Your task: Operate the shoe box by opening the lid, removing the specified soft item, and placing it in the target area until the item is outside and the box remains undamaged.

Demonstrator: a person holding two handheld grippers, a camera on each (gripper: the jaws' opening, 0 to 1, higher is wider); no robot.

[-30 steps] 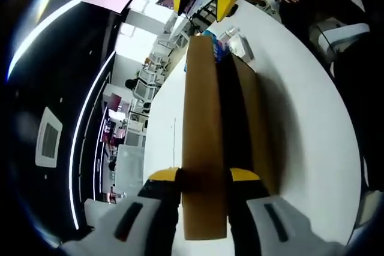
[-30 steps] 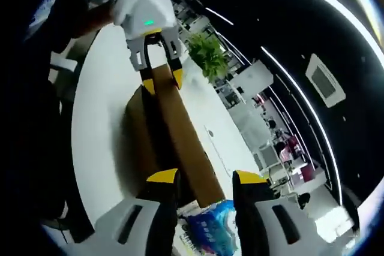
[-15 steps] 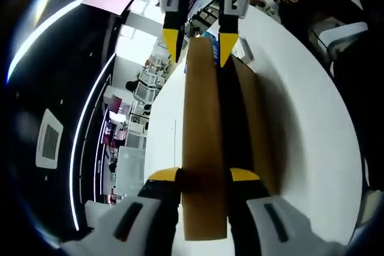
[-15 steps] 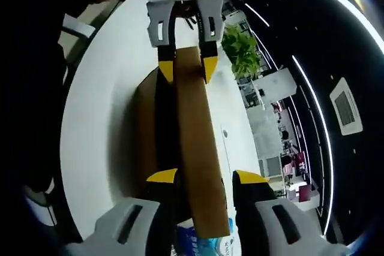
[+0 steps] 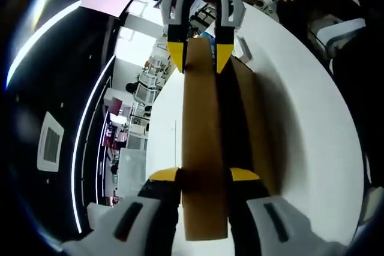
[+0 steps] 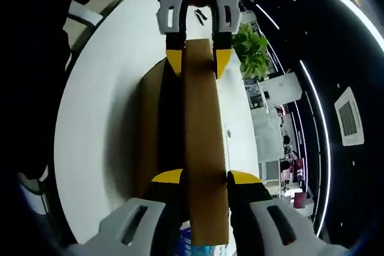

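Left gripper view: both hand-held grippers, left (image 5: 204, 177) and right (image 6: 201, 178), clamped on opposite ends of raised lid (image 5: 203, 148) over box (image 5: 247, 118).

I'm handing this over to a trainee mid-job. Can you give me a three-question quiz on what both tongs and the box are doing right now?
1. True or false: the left tongs and the right tongs each have a jaw on either side of the raised cardboard lid.
2. The box sits on: A) white table, B) floor, C) shelf?
3. Fill in: the green ____ stands beyond the table.

Key: 1 true; 2 A; 3 plant.
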